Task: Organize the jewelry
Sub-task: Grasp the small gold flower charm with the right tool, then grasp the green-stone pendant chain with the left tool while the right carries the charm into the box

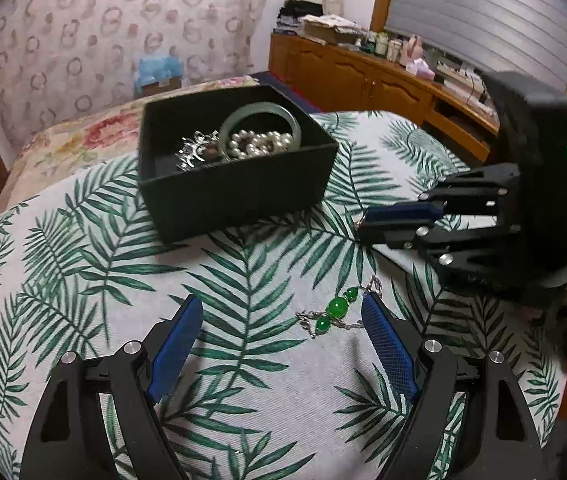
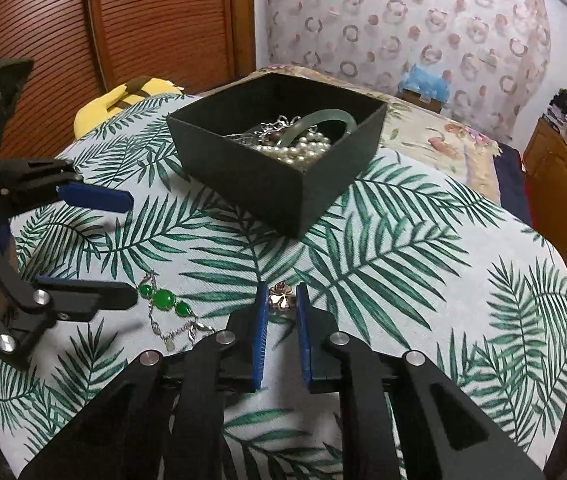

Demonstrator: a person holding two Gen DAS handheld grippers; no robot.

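Seen from the left wrist, the left gripper (image 1: 281, 314) spreads wide above a palm-leaf tablecloth (image 1: 243, 400), its right pad touching the green-stone bracelet (image 1: 337, 312) that lies nearer the camera than the black jewelry box (image 1: 239, 196). That box holds a jade bangle (image 1: 259, 114), a pearl strand (image 1: 261, 144) and a silver piece (image 1: 193, 152). Right of the box, the right gripper (image 1: 363, 224) is drawn narrow around something small and gold.

From the right wrist, the right gripper (image 2: 281, 300) pinches a gold flower brooch (image 2: 281, 298) just in front of the box (image 2: 283, 200). Left of it, the bracelet (image 2: 163, 300) rests on the cloth (image 2: 403, 280) beside the left gripper (image 2: 133, 248), its jaws wide apart.
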